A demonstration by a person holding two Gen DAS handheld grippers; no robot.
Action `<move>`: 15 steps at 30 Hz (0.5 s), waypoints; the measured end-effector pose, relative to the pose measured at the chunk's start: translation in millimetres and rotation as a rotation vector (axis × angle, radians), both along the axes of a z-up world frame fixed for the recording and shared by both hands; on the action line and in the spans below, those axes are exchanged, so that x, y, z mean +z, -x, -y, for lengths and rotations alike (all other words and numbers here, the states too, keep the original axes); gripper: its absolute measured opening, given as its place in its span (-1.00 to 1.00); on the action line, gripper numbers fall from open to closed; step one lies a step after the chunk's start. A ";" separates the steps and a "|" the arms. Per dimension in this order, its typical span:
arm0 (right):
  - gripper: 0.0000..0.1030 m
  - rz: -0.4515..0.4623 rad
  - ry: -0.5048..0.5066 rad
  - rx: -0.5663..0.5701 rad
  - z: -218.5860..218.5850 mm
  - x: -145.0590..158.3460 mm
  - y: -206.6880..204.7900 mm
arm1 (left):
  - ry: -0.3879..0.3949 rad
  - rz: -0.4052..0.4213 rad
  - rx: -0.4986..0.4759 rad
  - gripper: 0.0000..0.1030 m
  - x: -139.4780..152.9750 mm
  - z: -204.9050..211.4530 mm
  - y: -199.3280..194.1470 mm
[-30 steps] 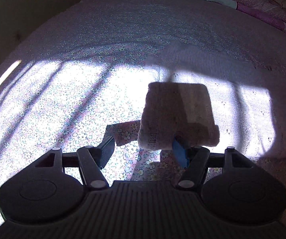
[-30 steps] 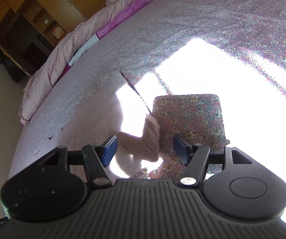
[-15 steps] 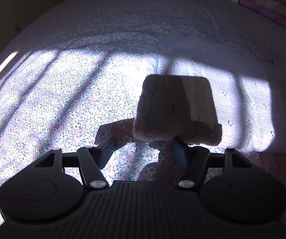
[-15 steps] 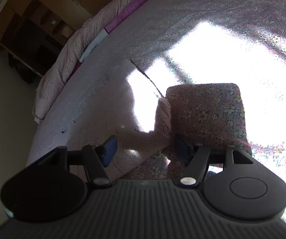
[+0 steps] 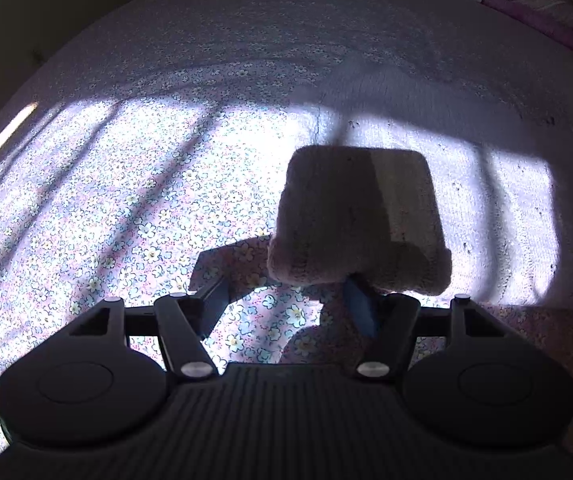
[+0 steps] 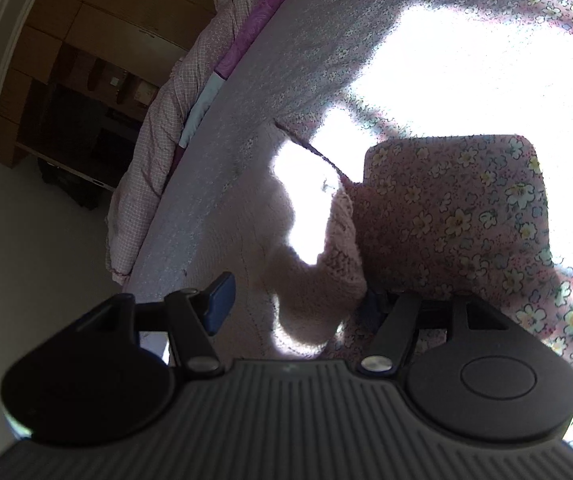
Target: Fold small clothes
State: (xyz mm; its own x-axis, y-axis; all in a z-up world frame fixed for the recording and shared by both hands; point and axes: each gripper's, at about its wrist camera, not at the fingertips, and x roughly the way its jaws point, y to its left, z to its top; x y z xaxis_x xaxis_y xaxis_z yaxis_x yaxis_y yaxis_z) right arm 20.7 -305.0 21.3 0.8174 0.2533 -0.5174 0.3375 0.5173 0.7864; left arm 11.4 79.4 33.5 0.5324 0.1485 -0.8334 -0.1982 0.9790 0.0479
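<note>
A small folded garment lies on the bed. In the left wrist view its knit side [image 5: 360, 216] shows as a dark, backlit block just beyond my left gripper [image 5: 286, 304]. The left jaws stand wide apart, and the garment's near edge overhangs the right finger [image 5: 360, 312]. In the right wrist view the garment shows a floral fabric side [image 6: 454, 216] and a pink knit side [image 6: 342, 252]. My right gripper [image 6: 298, 304] is open, and the knit edge hangs between its jaws, against the right finger.
The bed is covered by a floral sheet [image 5: 126, 200] with bright sun patches and window-bar shadows. A knit blanket [image 5: 506, 184] lies to the right. A bunched checked quilt [image 6: 174, 120] runs along the far bed edge. Wooden cabinets [image 6: 98, 60] stand beyond.
Both grippers have moved closer to the folded garment, which now sits larger and right at the fingertips. The right wrist view has tilted toward the bed's edge. Both jaws stay open.
</note>
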 end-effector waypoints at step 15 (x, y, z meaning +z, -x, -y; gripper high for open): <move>-0.39 -0.012 0.083 -0.007 -8.8 -7.3 -0.7 | 0.004 -0.014 0.007 0.38 -1.1 -1.3 1.1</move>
